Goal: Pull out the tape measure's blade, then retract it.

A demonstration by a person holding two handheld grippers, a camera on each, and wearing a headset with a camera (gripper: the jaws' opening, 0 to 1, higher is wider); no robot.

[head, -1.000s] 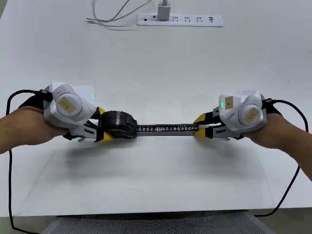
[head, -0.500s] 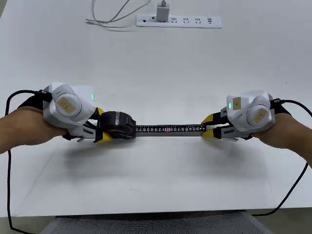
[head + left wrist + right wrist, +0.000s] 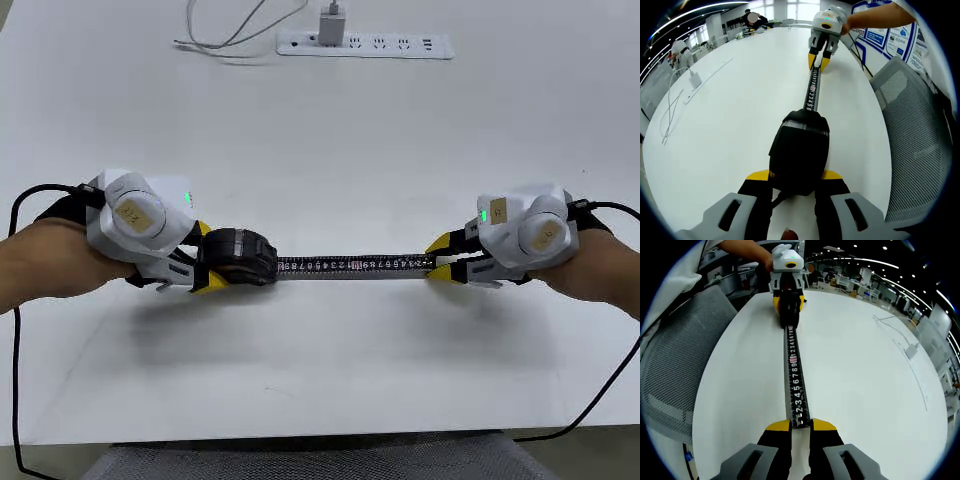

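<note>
White table (image 3: 330, 140), wide and bare in the middle. Grey mesh chair (image 3: 300, 462) sits at the near edge, below the work. Left gripper (image 3: 210, 258) is held in a hand at the left, jaws clamped on the two sides of the tape measure case (image 3: 240, 256). Right gripper (image 3: 438, 260) is held in a hand at the right, jaws pinched narrow on the free end of the blade (image 3: 355, 265). White power strip (image 3: 365, 44) lies at the far edge with a charger plugged in and thin cables trailing off to the left.

The case is black, rounded and chunky, and it bulges out past the yellow jaw tips in the left gripper view. It sits low over the front-centre of the table with a shadow under it; cannot tell if it touches the surface.

The blade is a dark strip with white numerals and a red mark partway along, printed face up. It is pulled out straight and taut between the two grippers. Its long axis runs left to right across the person, roughly parallel to the near table edge. The case mouth points right, toward the right gripper. Digits read upward from the blade's tip in the right gripper view.
</note>
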